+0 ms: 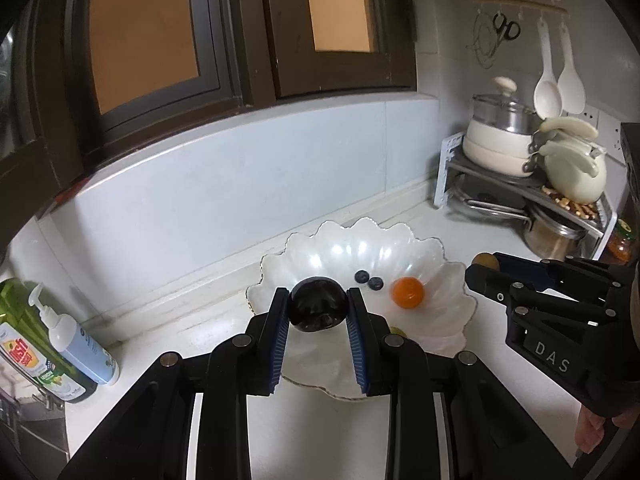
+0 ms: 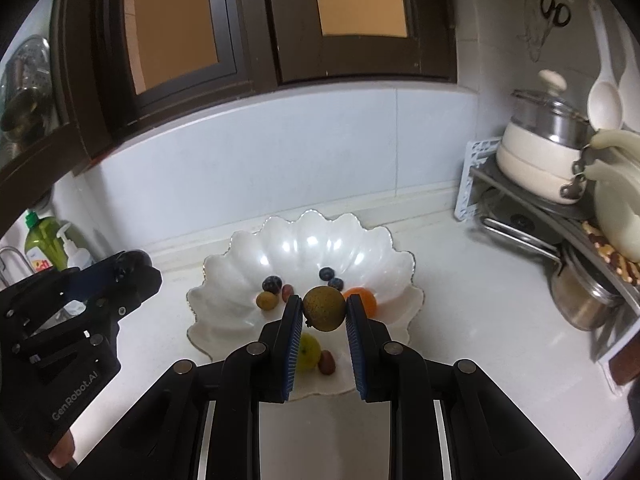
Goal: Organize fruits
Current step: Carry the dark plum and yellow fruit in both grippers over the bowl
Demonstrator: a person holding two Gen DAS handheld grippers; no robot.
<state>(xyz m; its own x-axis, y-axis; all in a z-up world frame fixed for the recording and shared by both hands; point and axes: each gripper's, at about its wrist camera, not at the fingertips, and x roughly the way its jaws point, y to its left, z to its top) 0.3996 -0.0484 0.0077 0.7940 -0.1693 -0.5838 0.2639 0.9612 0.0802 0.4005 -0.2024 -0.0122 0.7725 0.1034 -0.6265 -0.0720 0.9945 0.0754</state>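
Observation:
A white scalloped bowl (image 1: 440,320) (image 2: 224,304) sits on the counter by the back wall. In it lie an orange fruit (image 1: 407,292) (image 2: 366,298), two blueberries (image 1: 369,280) (image 2: 331,278), a dark plum (image 2: 273,283), a small olive-green fruit (image 2: 267,301), a yellow-green fruit (image 2: 310,354) and reddish dates (image 2: 326,361). My left gripper (image 1: 318,304) is shut on a glossy dark plum (image 1: 317,307) over the bowl's near left side. My right gripper (image 2: 324,309) is shut on a brown-green round fruit (image 2: 324,309) above the bowl's front.
A dish soap bottle (image 1: 36,344) and a pump bottle (image 1: 80,344) stand at the left. At the right, a corner rack (image 1: 520,184) holds a cream pot, steel pans and ladles. Dark window frames rise behind the tiled ledge.

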